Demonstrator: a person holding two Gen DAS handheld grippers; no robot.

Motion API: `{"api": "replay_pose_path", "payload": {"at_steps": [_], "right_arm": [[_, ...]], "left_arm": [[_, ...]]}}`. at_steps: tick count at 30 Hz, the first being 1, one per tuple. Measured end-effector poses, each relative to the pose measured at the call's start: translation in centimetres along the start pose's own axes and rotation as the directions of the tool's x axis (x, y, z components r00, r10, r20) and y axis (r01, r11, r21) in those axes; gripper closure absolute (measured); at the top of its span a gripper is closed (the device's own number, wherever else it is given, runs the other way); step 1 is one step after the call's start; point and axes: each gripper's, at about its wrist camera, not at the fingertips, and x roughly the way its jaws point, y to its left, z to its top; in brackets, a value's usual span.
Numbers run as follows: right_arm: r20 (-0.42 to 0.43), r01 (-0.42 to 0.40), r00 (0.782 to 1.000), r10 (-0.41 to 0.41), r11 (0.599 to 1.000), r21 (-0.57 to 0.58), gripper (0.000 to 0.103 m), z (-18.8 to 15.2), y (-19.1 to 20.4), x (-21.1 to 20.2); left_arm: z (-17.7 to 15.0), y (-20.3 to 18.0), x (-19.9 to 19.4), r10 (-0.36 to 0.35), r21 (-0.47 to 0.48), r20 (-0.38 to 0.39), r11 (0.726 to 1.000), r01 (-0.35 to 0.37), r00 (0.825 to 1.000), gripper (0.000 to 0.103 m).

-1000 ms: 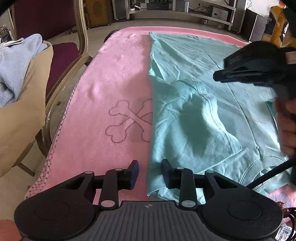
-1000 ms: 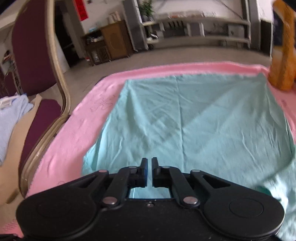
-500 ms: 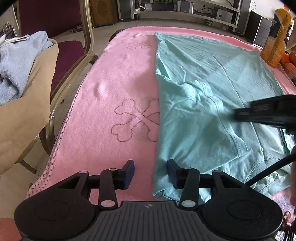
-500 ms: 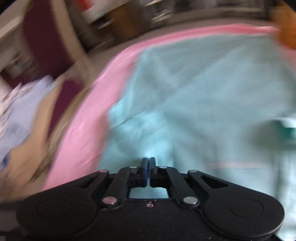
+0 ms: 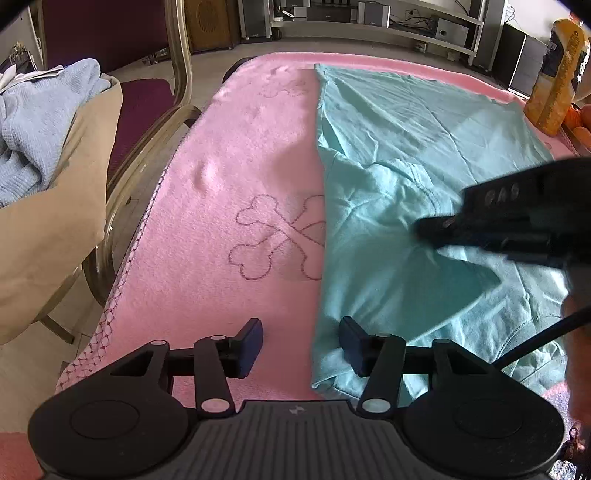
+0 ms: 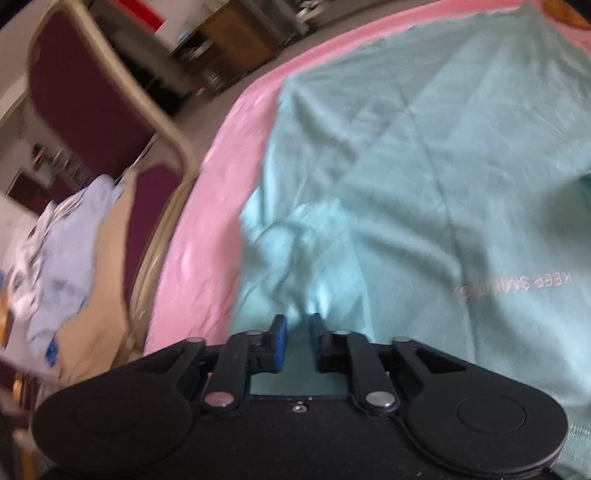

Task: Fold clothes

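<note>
From the left wrist view, the surface (image 5: pixel 221 177) was covered by a pink blanket stitched with a crossed-bones outline (image 5: pixel 279 238), and the teal T-shirt (image 5: pixel 388 155) lay spread over its right half, one sleeve folded inward. The left tongs (image 5: pixel 300 345) hung released, the shirt's near left edge lying between their tips. The right tongs (image 5: pixel 428 230) reached in from the right, low over the folded sleeve. A maroon chair with a gold frame (image 5: pixel 147 99) stood beside the surface, piled with a light blue knit (image 5: pixel 40 125) and tan cloth (image 5: pixel 48 229); shelving with speakers (image 5: pixel 369 14) lined the far wall, and a yellow bag (image 5: pixel 554 77) stood at the far right corner. From the right wrist view, blurred, the right tongs (image 6: pixel 297 332) stood slightly parted over the T-shirt (image 6: pixel 424 147), gripping nothing I could make out, with the chair (image 6: pixel 92 85) to the left.
</note>
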Motion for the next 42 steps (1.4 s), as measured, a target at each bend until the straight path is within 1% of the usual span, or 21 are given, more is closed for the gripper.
{"api": "replay_pose_path", "payload": {"at_steps": [1,2,5,9,11,14,17,20,22,23,24,25,27,29,32,34,35,36,37,39,42], "right_arm": [[0.040,0.066,0.997,-0.066,0.998,0.013,0.100,0.3,-0.4,-0.5],[0.080,0.139,0.987,-0.141,0.990,0.028,0.094,0.6,-0.7,-1.0],[0.111,0.196,0.974,-0.198,0.980,0.027,0.067,1.0,-2.0,-2.8],[0.060,0.099,0.993,-0.101,0.995,0.027,0.068,0.2,-2.2,-3.7],[0.030,0.031,0.999,-0.030,0.999,-0.024,0.068,-0.3,-1.6,-3.6],[-0.052,0.005,0.999,-0.012,0.992,-0.127,0.069,-2.0,0.1,-3.1],[-0.065,0.080,0.993,-0.100,0.962,-0.261,0.078,-3.6,1.3,-3.2],[-0.126,0.150,0.973,-0.195,0.941,-0.303,0.080,-4.6,1.0,-5.0],[-0.167,0.166,0.961,-0.221,0.943,-0.290,0.080,-4.9,0.1,-6.8],[-0.172,0.167,0.960,-0.219,0.947,-0.274,0.079,-5.0,-0.7,-8.2],[-0.161,0.162,0.965,-0.207,0.953,-0.256,0.074,-4.9,-1.4,-9.5],[-0.147,0.156,0.970,-0.194,0.959,-0.238,0.070,-4.8,-2.1,-10.8],[-0.096,0.157,0.980,-0.176,0.971,-0.178,0.052,-4.2,-4.1,-13.5],[-0.038,0.176,0.983,-0.181,0.978,-0.108,0.048,-3.7,-6.4,-15.1],[0.049,0.205,0.977,-0.207,0.978,0.036,0.050,-3.2,-10.3,-16.4],[0.083,0.167,0.980,-0.179,0.977,0.136,0.066,-3.2,-12.8,-16.5],[0.081,0.166,0.980,-0.181,0.972,0.164,0.086,-3.3,-13.5,-16.1],[0.074,0.172,0.979,-0.188,0.967,0.187,0.092,-3.5,-14.0,-15.8],[0.068,0.178,0.978,-0.196,0.962,0.210,0.092,-3.6,-14.6,-15.4],[0.077,0.241,0.964,-0.253,0.961,0.139,0.092,-4.0,-14.0,-14.9],[0.089,0.259,0.960,-0.266,0.963,0.078,0.092,-4.5,-13.2,-14.5]], "left_arm": [[0.0,0.1,0.0,0.001,-0.001,-0.001,1.000,-0.001,1.000,0.048],[0.1,0.1,0.1,0.002,-0.003,-0.002,1.000,-0.002,1.000,0.048],[0.2,0.1,0.1,0.007,-0.007,-0.007,1.000,-0.007,1.000,0.046],[0.2,0.1,0.1,0.010,-0.010,-0.009,1.000,-0.010,1.000,0.044],[0.1,0.2,0.0,0.010,-0.010,-0.008,1.000,-0.010,1.000,0.044],[0.2,0.1,0.0,0.013,-0.007,-0.008,1.000,-0.013,1.000,0.044],[0.2,0.0,-0.1,0.014,0.003,-0.006,1.000,-0.014,1.000,0.044],[0.1,0.2,-0.2,0.013,0.008,-0.010,1.000,-0.013,1.000,0.043],[-0.2,0.2,-0.7,0.003,0.022,-0.018,1.000,-0.003,1.000,0.046],[-0.6,0.2,-1.1,-0.005,0.033,-0.022,0.999,0.006,1.000,0.051],[-0.9,0.2,-1.6,-0.015,0.045,-0.025,0.999,0.017,1.000,0.062],[-1.4,0.1,-2.3,-0.049,0.060,-0.020,0.997,0.051,0.999,0.065],[-2.0,-0.4,-3.6,-0.101,0.093,0.006,0.991,0.100,0.995,0.065],[-2.3,-1.2,-4.3,-0.107,0.129,0.053,0.987,0.100,0.993,0.065],[-2.0,-2.3,-4.1,-0.089,0.149,0.086,0.986,0.075,0.992,0.065],[-1.7,-2.9,-3.6,-0.087,0.151,0.084,0.986,0.074,0.993,0.065],[-1.6,-3.2,-3.4,-0.085,0.155,0.085,0.985,0.071,0.993,0.065],[-1.6,-3.6,-3.3,-0.080,0.166,0.091,0.984,0.064,0.993,0.065],[-1.6,-4.0,-3.2,-0.075,0.180,0.097,0.982,0.057,0.992,0.065],[-1.9,-4.6,-2.9,-0.062,0.208,0.089,0.977,0.042,0.994,0.065],[-2.2,-5.2,-2.2,-0.035,0.226,0.054,0.974,0.022,0.998,0.062]]}}
